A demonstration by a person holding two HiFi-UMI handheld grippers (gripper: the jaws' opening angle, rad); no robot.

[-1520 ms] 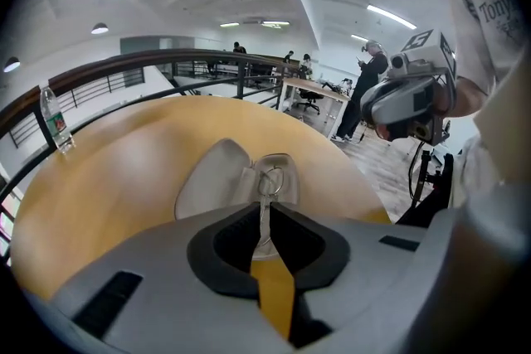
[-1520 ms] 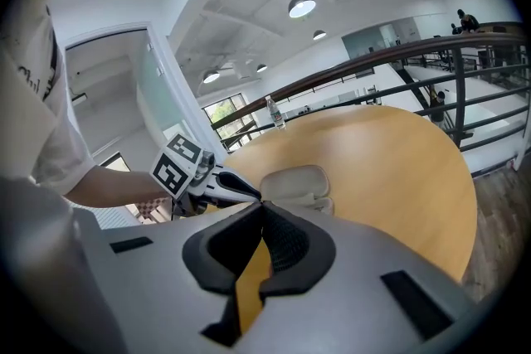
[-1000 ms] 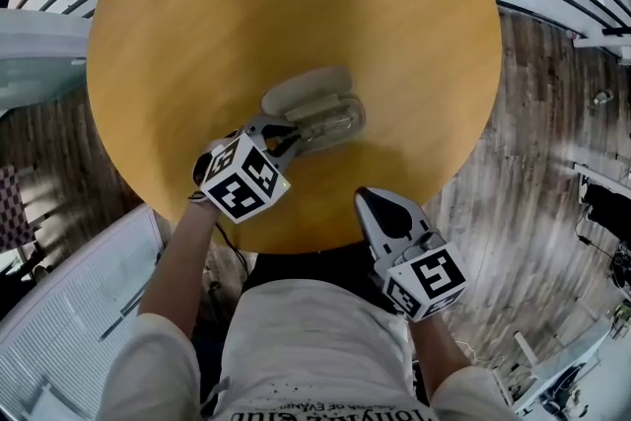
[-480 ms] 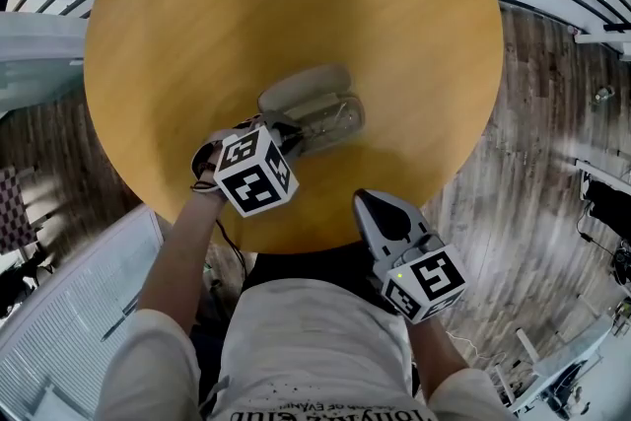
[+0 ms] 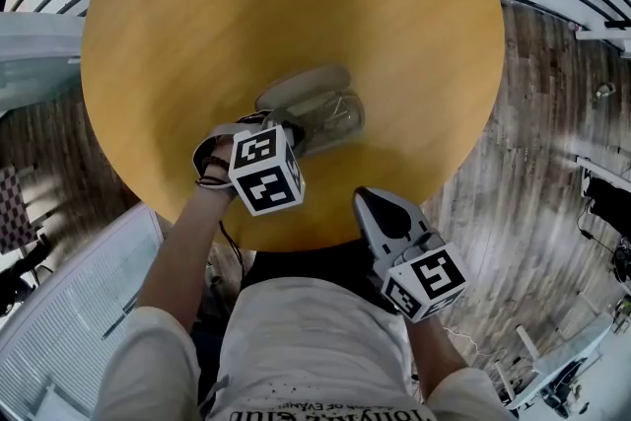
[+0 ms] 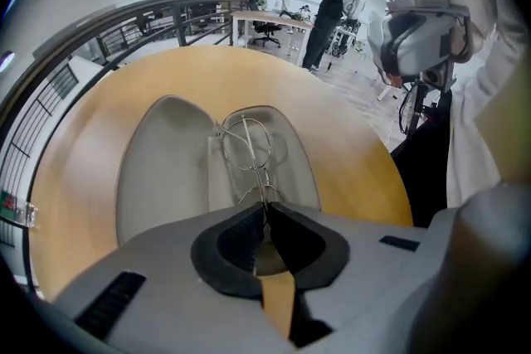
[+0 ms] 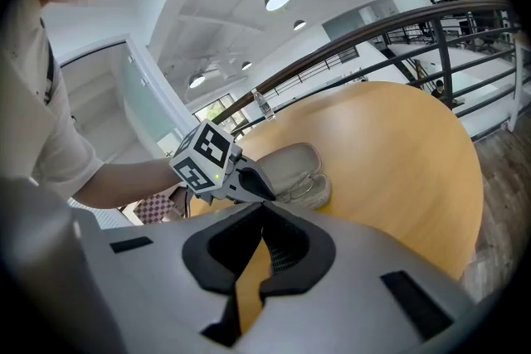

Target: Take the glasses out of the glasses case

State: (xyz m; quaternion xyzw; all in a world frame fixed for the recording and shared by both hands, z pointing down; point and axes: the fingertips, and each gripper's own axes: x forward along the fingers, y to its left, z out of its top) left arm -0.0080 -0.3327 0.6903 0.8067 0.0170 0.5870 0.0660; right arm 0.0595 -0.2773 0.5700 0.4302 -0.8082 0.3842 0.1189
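The person wears a white short-sleeved T-shirt [image 5: 315, 350] with a line of black print [image 5: 296, 412] along its lower edge, at the bottom of the head view. The left tongs [image 6: 265, 207] and the right tongs [image 7: 264, 207] are alike: smooth pale grey moulded shells, black ribbed pads [image 6: 230, 242] lining the jaws, and narrow black slots [image 6: 112, 304] in the housing. A white cube with black square markers [image 5: 264, 170] tops the left one and carries a small green light [image 7: 218, 177]. A matching cube [image 5: 426, 283] tops the right. A grey camera unit [image 6: 419, 46] is worn on the head.
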